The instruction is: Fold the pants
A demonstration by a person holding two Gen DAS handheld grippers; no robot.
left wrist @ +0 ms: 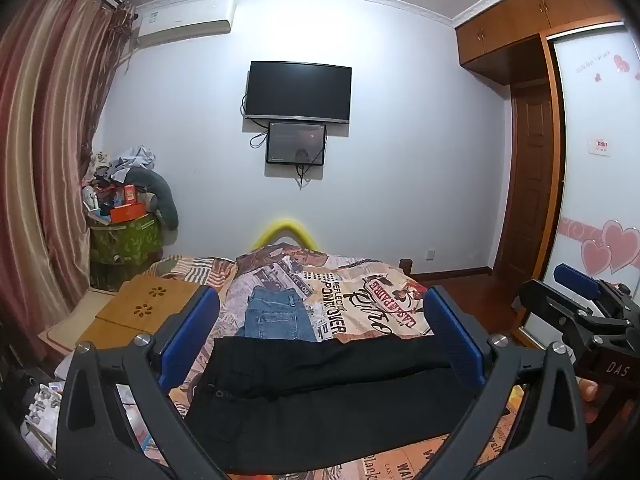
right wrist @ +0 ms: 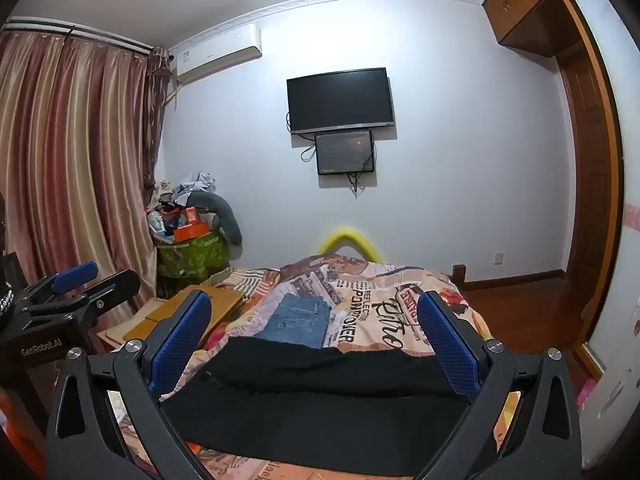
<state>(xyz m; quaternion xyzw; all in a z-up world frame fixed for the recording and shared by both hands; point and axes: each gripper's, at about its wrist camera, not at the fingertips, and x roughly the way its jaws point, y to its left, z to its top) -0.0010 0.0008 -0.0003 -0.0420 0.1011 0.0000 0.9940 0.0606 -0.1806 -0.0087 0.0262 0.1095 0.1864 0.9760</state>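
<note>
Black pants [left wrist: 320, 392] lie flat across the near part of the bed, waistband with a button at the left; they also show in the right wrist view [right wrist: 320, 400]. My left gripper [left wrist: 320, 336] is open and empty, held above the pants, blue pads wide apart. My right gripper [right wrist: 316, 336] is open and empty too, above the same pants. The right gripper shows at the right edge of the left wrist view [left wrist: 588, 312], and the left gripper at the left edge of the right wrist view [right wrist: 72, 292].
Folded blue jeans [left wrist: 278, 316] lie on the patterned bedspread [left wrist: 360, 292] beyond the black pants. A wooden board [left wrist: 148, 304] lies at the bed's left. A cluttered green bin [left wrist: 124, 240] stands by the curtain. A wardrobe [left wrist: 592, 152] is at the right.
</note>
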